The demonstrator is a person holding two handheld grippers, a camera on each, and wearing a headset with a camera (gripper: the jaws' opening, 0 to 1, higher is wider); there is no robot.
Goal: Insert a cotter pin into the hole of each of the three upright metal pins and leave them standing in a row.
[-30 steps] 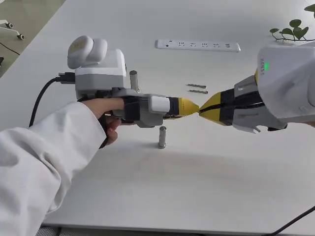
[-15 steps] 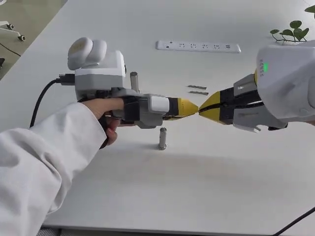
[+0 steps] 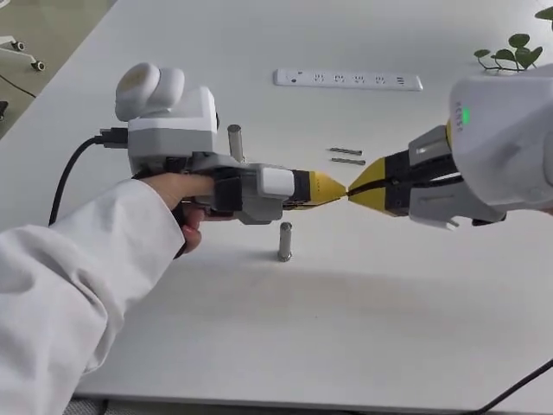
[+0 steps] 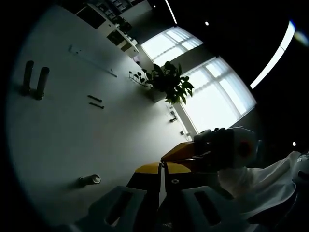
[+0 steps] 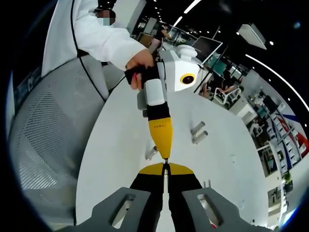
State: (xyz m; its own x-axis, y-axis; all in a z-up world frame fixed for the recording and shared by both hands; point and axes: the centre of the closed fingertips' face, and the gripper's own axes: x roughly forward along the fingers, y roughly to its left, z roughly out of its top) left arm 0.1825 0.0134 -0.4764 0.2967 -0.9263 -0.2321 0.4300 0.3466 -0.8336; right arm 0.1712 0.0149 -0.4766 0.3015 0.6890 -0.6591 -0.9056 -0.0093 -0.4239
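Note:
My left gripper [image 3: 340, 189] and right gripper [image 3: 353, 192] meet tip to tip in the air above the white table [image 3: 259, 346]. Both are shut, with a thin cotter pin [image 5: 165, 175] pinched where the yellow tips join. It shows as a grey sliver between the right jaws, and the left gripper [image 5: 165, 155] touches its far end. One metal pin [image 3: 284, 241] stands upright below the tips. Another upright metal pin [image 3: 235, 143] rises behind the left gripper; the left gripper view shows two pins [image 4: 35, 79] side by side there. Two loose cotter pins [image 3: 346, 156] lie farther back.
A white power strip [image 3: 348, 80] lies at the back of the table. A potted plant [image 3: 510, 56] sits at the far right. A black cable [image 3: 73, 169] trails from the left gripper off the table's left side. The front edge runs close to the person's white sleeve [image 3: 60, 303].
Both grippers stay tip to tip. The left gripper has drifted very slightly up and to the left; nothing on the table has moved.

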